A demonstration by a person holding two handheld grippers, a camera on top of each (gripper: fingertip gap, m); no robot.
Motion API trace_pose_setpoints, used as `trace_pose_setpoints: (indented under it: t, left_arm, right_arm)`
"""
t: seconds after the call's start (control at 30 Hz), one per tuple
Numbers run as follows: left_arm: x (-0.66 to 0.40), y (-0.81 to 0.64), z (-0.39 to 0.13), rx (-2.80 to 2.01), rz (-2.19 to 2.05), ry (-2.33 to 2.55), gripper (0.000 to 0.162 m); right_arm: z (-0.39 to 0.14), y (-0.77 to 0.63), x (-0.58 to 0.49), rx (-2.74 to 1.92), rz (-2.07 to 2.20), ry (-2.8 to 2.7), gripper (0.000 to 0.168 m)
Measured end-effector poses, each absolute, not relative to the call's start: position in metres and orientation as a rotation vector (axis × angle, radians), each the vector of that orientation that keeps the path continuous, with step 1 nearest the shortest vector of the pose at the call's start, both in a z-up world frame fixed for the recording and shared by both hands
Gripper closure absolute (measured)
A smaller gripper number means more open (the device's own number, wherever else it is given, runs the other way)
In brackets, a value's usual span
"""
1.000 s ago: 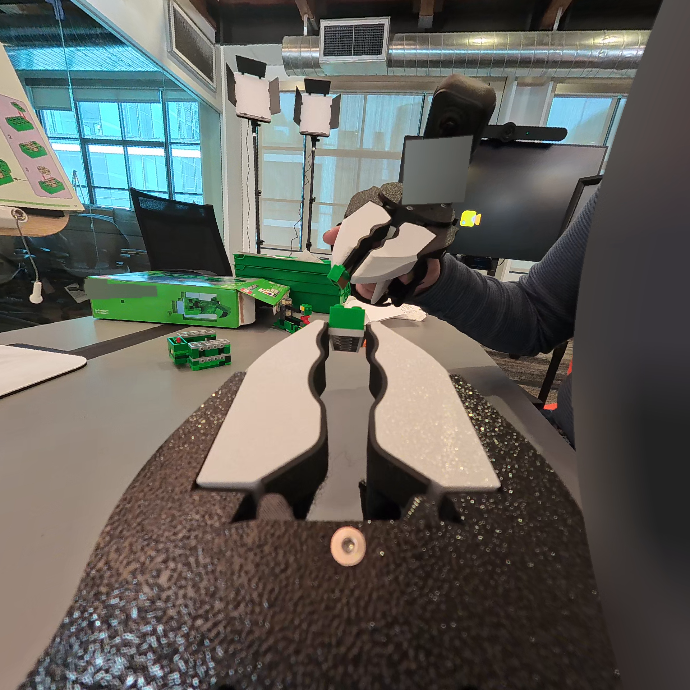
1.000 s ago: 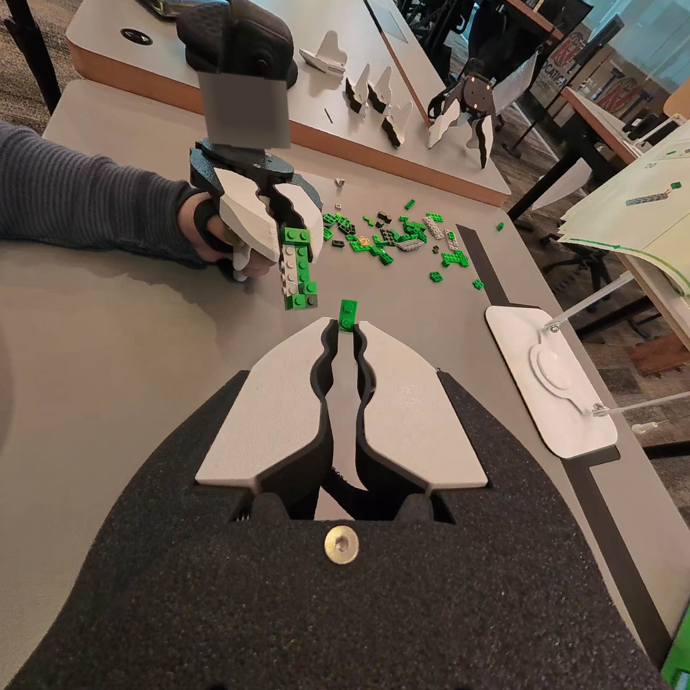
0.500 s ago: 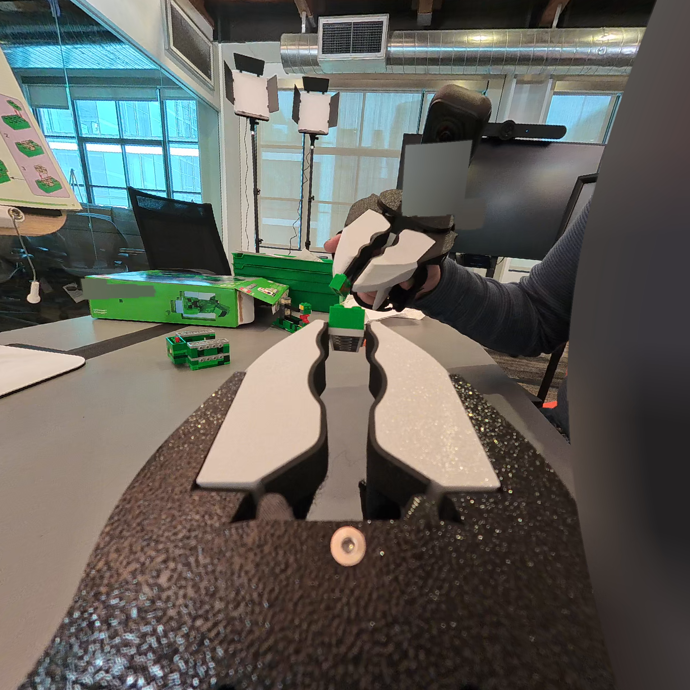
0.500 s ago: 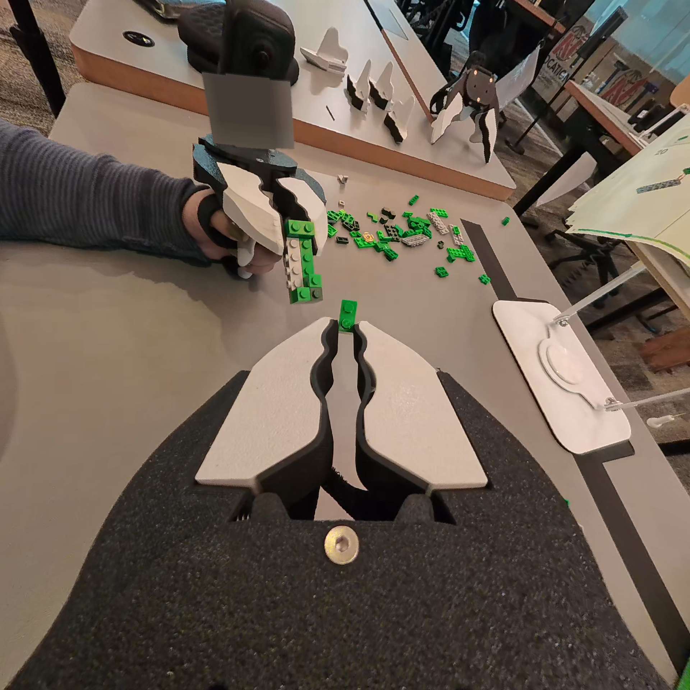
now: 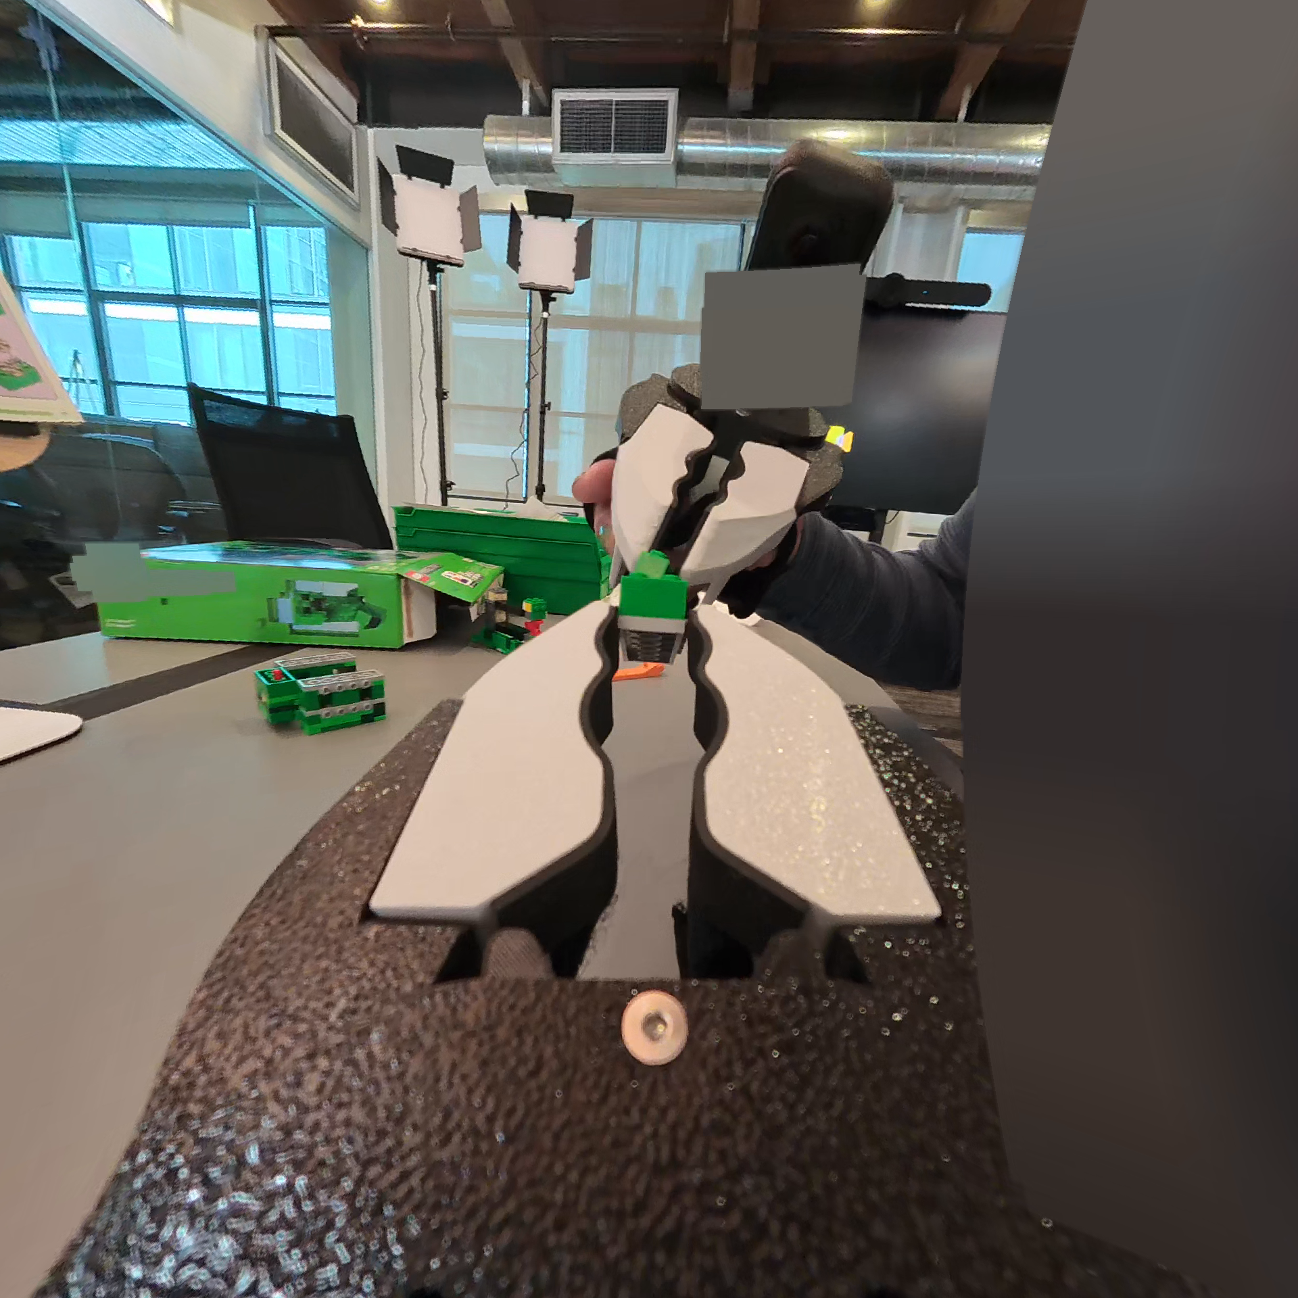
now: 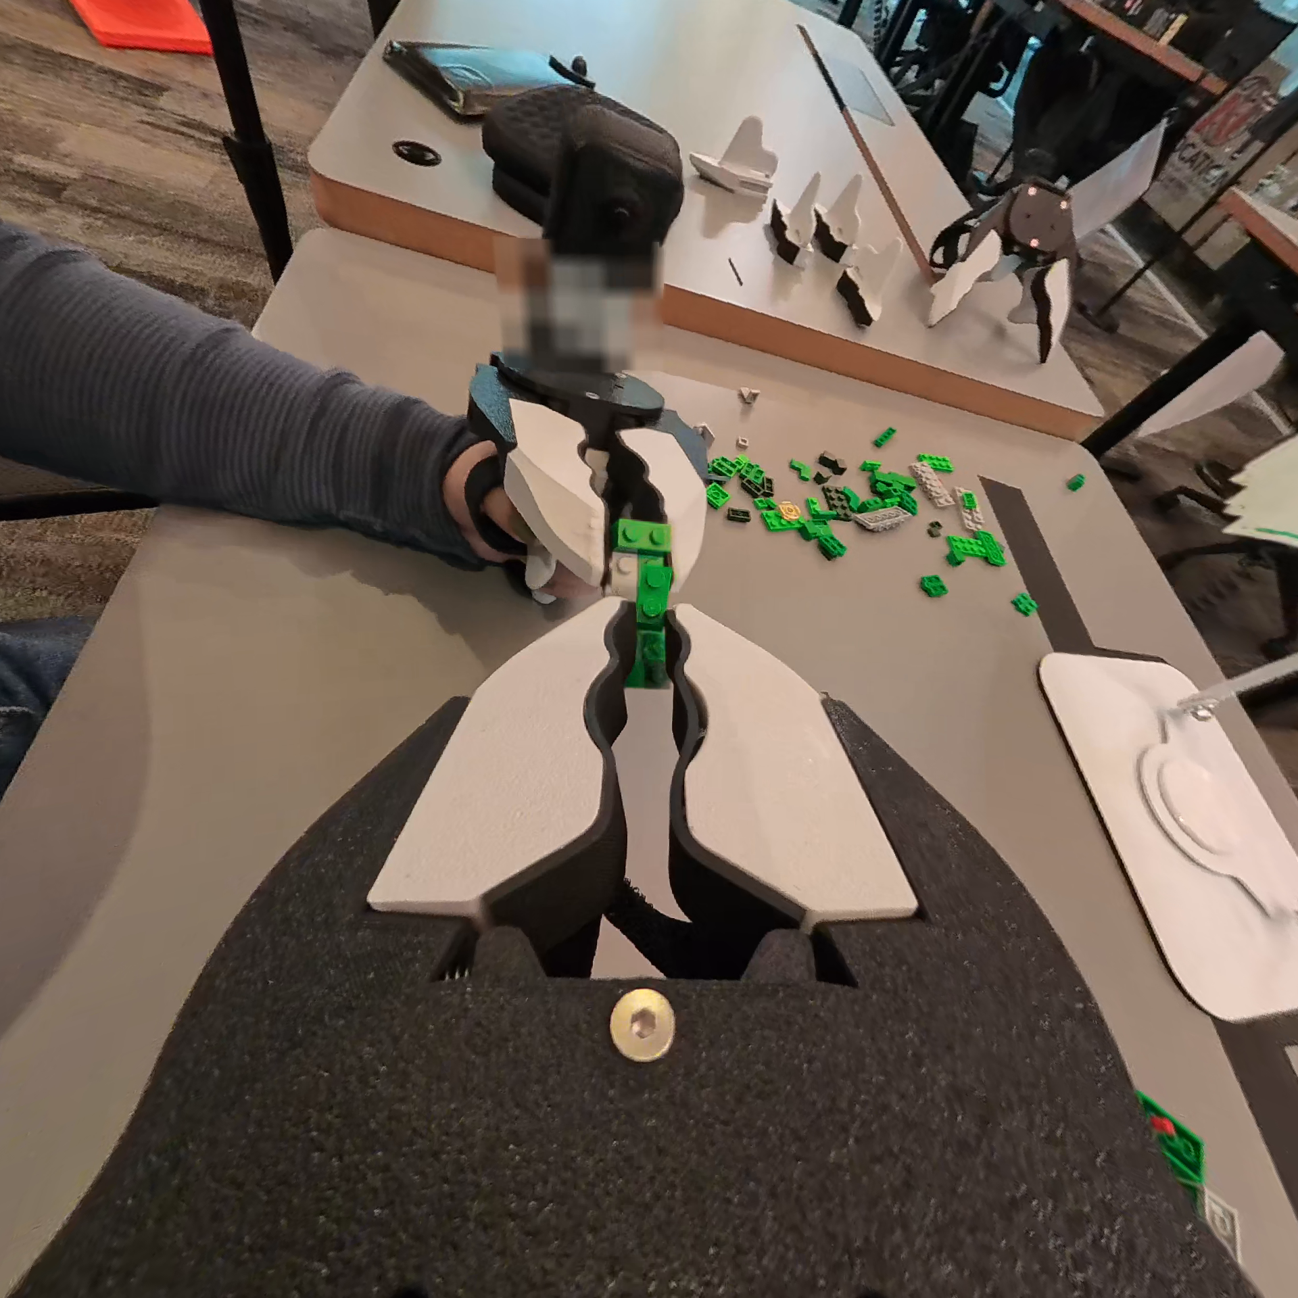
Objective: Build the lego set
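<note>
My left gripper (image 5: 650,618) is shut on a green and grey lego assembly (image 5: 652,597) and holds it above the grey table (image 5: 140,808). My right gripper (image 6: 643,614) is shut on a small green plate (image 6: 653,593). The plate touches the assembly (image 6: 640,537), which hangs from the left gripper (image 6: 636,555) and reaches down between my right fingers. In the left wrist view the right gripper (image 5: 657,562) comes down from above with the plate (image 5: 652,562) on top of the assembly. The exact seating of the plate is hidden.
Loose green and grey pieces (image 6: 857,499) lie scattered on the table beyond the grippers. A white pad (image 6: 1194,808) lies at the right. A built green block (image 5: 323,695), a green box (image 5: 267,597) and green bins (image 5: 499,534) stand at the far side. The grippers are tip to tip, or close to it.
The two grippers have come together. The right gripper's green plate, earlier apart from the assembly, now touches it. Both stay shut on their pieces.
</note>
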State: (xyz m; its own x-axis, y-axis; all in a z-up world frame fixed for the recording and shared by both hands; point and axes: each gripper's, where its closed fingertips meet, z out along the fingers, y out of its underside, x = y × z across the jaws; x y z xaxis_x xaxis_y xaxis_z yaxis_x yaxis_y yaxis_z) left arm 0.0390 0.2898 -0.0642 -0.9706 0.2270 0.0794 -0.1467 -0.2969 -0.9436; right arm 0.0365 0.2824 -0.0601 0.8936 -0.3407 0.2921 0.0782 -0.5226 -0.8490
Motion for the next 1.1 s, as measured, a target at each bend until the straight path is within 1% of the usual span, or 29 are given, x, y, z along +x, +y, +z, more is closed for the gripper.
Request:
trace_pose_setpoints:
  t: [0.43,0.83,1.1]
  left_arm:
    - [0.033,0.29,-0.064,-0.143,2.312,-1.682,0.144]
    - [0.026,0.29,-0.065,-0.183,2.258,-1.658,0.144]
    - [0.025,0.289,-0.066,-0.184,2.246,-1.656,0.144]
  right_arm:
    - [-0.068,0.285,0.032,-2.186,-0.401,0.195,0.161]
    - [-0.073,0.288,0.027,-2.196,-0.306,0.223,0.156]
    - [-0.072,0.286,0.025,-2.179,-0.292,0.232,0.155]
